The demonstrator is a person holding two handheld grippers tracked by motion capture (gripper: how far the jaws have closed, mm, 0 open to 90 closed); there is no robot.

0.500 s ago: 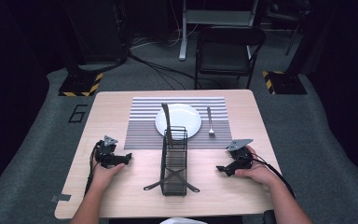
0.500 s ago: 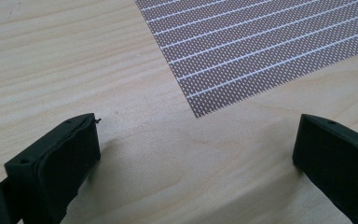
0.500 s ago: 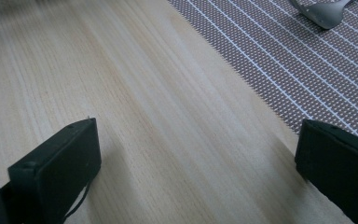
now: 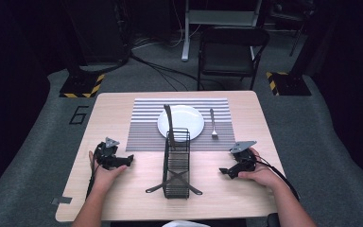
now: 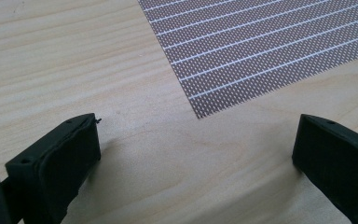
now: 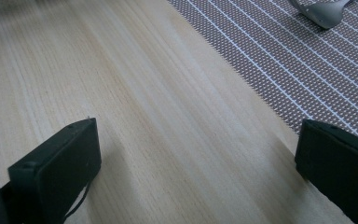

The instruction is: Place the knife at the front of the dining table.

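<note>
Both tools wide open and empty: left tool resting toward the left edge of the worktop, right tool toward the right edge, nothing between the jaws of either.

Wire caddy standing upright mid-worktop, near the front edge, between the two tools and apart from both; far end overlapping the striped placemat. Dark utensil upright in that far end, leaning over the white plate.

Likely trouble: tall, narrow and light, so prone to tipping or skidding under a one-sided push; thin wires easy to miss or to slip off the pads. Leaning utensil apt to swing onto the plate if jolted. Two more dark utensils crossed low at the caddy's near end, apt to snag. Fork on the placemat, right of the plate, open to a stray knock from the right side.

Count: two tools, one caddy, one plate, one placemat, one fork, three dark utensils as far as discernible.
</note>
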